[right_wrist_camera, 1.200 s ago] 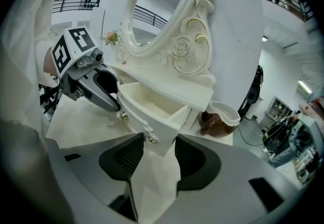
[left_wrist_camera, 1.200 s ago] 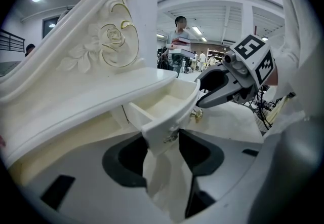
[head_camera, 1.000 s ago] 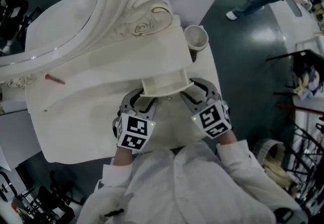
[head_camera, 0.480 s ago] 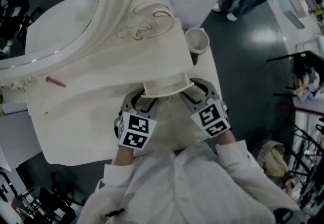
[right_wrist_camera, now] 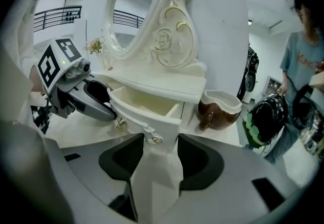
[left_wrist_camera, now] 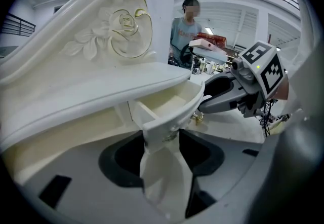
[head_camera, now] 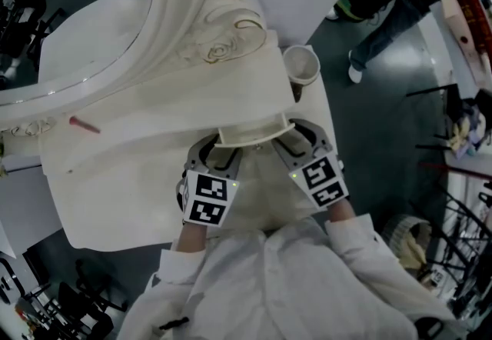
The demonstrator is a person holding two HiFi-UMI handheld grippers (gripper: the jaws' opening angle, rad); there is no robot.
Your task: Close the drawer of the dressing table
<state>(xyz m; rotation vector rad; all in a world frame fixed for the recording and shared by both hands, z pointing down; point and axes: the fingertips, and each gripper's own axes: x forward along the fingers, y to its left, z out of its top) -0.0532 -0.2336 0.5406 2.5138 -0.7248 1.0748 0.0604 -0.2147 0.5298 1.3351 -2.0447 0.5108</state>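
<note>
Head view: drawer [head_camera: 250, 133] sits pulled out of the dressing table [head_camera: 154, 100], left tool [head_camera: 217, 154] and right tool [head_camera: 296, 140] at its front corners. Left gripper view: jaws apart, one drawer corner at the gap between them. Right gripper view: jaws apart, the other corner and a knob [right_wrist_camera: 157, 139] at the gap.
</note>
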